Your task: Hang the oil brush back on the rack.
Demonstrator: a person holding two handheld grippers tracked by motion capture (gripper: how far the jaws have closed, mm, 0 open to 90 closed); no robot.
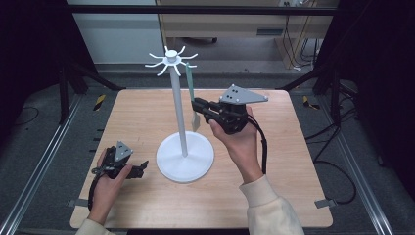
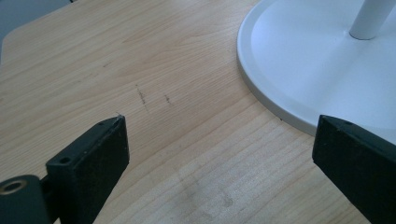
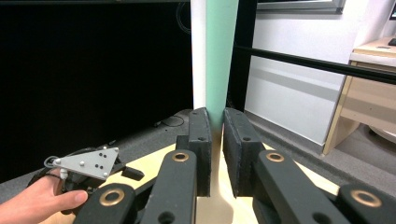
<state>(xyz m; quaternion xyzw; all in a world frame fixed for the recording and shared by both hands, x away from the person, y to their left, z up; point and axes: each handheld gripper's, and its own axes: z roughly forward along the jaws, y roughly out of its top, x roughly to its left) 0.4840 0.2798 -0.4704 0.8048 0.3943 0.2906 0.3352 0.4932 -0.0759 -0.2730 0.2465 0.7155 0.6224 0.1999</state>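
Observation:
A white rack stands mid-table: a round base (image 1: 185, 157), a thin pole (image 1: 180, 105) and a crown of hook arms (image 1: 171, 58). A utensil with a mint-green handle (image 1: 190, 81) and a pale head hangs upright just right of the pole, its top end up at one hook arm. My right gripper (image 1: 198, 106) is shut on the utensil low on its handle. In the right gripper view the jaws (image 3: 217, 126) pinch the utensil (image 3: 222, 56), with the pole (image 3: 198, 51) behind it. My left gripper (image 1: 142, 169) rests on the table left of the base, open with nothing between its jaws (image 2: 219, 140).
The wooden table (image 1: 274, 186) has bare surface all round the rack. The base's rim (image 2: 261, 88) lies close ahead of my left jaws. Black frame posts and metal rails (image 1: 44, 161) flank the table. The left hand and its gripper (image 3: 88, 163) appear low in the right gripper view.

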